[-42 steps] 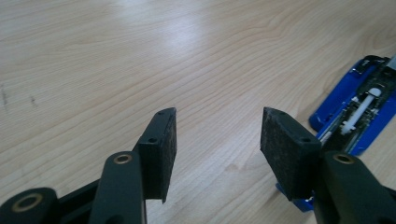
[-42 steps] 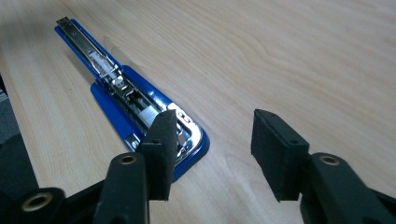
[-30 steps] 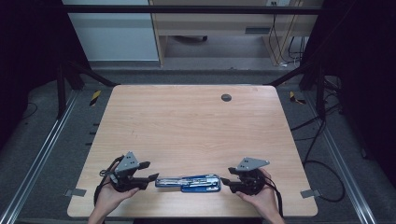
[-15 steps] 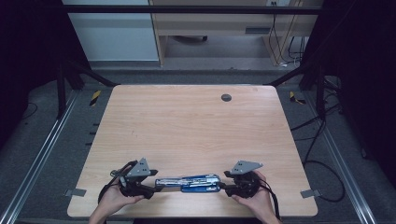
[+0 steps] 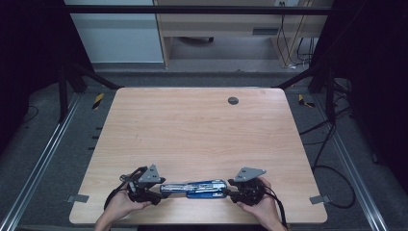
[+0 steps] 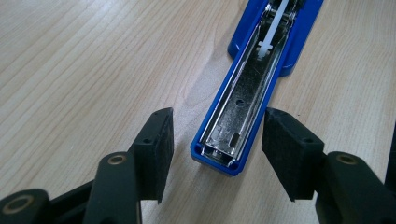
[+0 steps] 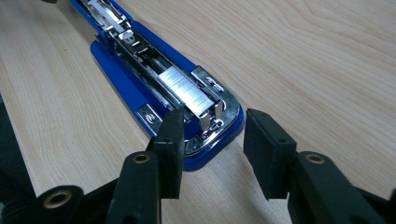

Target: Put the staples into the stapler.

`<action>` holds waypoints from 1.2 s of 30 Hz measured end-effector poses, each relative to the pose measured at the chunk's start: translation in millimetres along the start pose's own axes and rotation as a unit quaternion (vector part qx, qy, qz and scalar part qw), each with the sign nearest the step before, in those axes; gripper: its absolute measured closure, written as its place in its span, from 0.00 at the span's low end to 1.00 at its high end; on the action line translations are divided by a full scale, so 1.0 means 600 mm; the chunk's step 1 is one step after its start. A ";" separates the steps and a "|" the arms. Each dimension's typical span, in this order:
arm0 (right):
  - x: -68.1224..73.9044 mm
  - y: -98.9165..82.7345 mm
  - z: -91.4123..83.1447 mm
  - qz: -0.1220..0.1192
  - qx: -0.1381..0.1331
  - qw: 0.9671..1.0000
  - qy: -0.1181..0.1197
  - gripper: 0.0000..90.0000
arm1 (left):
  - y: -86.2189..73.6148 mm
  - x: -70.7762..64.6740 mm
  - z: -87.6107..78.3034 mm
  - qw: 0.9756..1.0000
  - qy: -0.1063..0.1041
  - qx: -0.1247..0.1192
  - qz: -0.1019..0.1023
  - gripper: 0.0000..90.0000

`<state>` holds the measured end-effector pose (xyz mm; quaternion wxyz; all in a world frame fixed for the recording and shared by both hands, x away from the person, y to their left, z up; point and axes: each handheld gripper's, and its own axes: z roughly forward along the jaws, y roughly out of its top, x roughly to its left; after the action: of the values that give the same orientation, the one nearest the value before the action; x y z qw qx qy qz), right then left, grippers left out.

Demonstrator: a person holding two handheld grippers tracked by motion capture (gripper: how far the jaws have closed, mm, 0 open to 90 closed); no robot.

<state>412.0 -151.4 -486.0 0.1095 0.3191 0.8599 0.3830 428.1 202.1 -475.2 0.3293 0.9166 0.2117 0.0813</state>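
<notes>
At six o'clock on the pale wooden table [image 5: 202,134], a blue stapler folded out flat with its metal magazine showing [image 5: 193,188] lies crosswise between two hand-held tongs. The left gripper [image 6: 215,140] straddles its top arm's end, jaws apart and just closing. The right gripper [image 7: 212,135] straddles the staple-loaded end, jaws apart and narrowing. At twelve o'clock sits a round grey grommet [image 5: 233,100].

Setting: you sit in a lab recording bay, with a wooden table [image 5: 202,139] in a black frame [image 5: 192,9], floor rails [image 5: 41,159], loose cables [image 5: 332,159].
</notes>
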 end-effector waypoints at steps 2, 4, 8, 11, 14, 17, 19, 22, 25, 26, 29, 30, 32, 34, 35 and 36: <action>0.000 0.000 0.000 0.000 0.001 1.000 0.002 0.67 | 0.001 0.000 0.001 1.000 -0.001 0.001 0.001 0.50; 0.001 0.000 0.001 0.000 0.002 1.000 0.004 0.69 | 0.001 -0.002 0.003 1.000 -0.002 -0.001 0.001 0.51; 0.001 0.000 0.002 0.001 0.004 1.000 0.008 0.70 | 0.003 -0.002 0.004 1.000 -0.003 0.004 0.004 0.52; 0.002 0.001 0.002 0.002 0.003 1.000 0.008 0.71 | 0.003 -0.002 0.005 1.000 -0.004 0.002 0.003 0.52; 0.002 0.001 0.004 0.003 0.004 1.000 0.008 0.72 | 0.003 -0.002 0.007 1.000 -0.006 0.002 0.003 0.53; 0.004 0.001 0.003 0.002 0.003 1.000 0.010 0.72 | 0.003 -0.003 0.008 1.000 -0.007 0.003 0.003 0.54; 0.004 0.001 -0.002 0.002 -0.002 1.000 0.014 0.73 | 0.004 -0.003 0.008 1.000 -0.007 0.003 0.004 0.54; 0.004 0.000 -0.014 0.012 -0.012 1.000 0.017 0.75 | 0.004 -0.003 0.007 1.000 -0.007 0.003 0.003 0.54; 0.004 -0.007 -0.028 0.027 -0.017 0.999 0.024 0.88 | 0.004 -0.003 0.006 1.000 -0.007 0.002 0.003 0.55; 0.005 -0.008 -0.031 0.028 -0.021 0.999 0.030 0.93 | 0.004 -0.003 0.006 1.000 -0.007 0.002 0.003 0.55; 0.011 -0.008 -0.033 0.017 -0.020 0.999 0.039 1.00 | 0.004 -0.003 0.007 1.000 -0.008 0.002 0.003 0.55; 0.014 -0.006 -0.031 0.015 -0.019 0.999 0.044 1.00 | 0.004 -0.003 0.007 1.000 -0.009 0.001 0.002 0.55; 0.017 -0.004 -0.025 0.011 -0.019 0.998 0.052 1.00 | 0.004 -0.003 0.007 1.000 -0.011 0.001 0.002 0.56; 0.019 -0.002 -0.016 0.006 -0.014 0.998 0.056 1.00 | 0.004 -0.003 0.008 1.000 -0.012 0.002 0.001 0.57; 0.020 -0.002 -0.013 0.005 -0.012 0.998 0.053 1.00 | 0.004 -0.003 0.008 1.000 -0.012 0.002 0.002 0.57; 0.021 -0.001 -0.010 0.003 -0.011 0.999 0.052 1.00 | 0.004 -0.003 0.008 1.000 -0.012 0.002 0.001 0.57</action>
<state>399.5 -147.5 -481.8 0.0669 0.3006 0.8590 0.4089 428.6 196.6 -477.3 0.3296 0.9186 0.2065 0.0702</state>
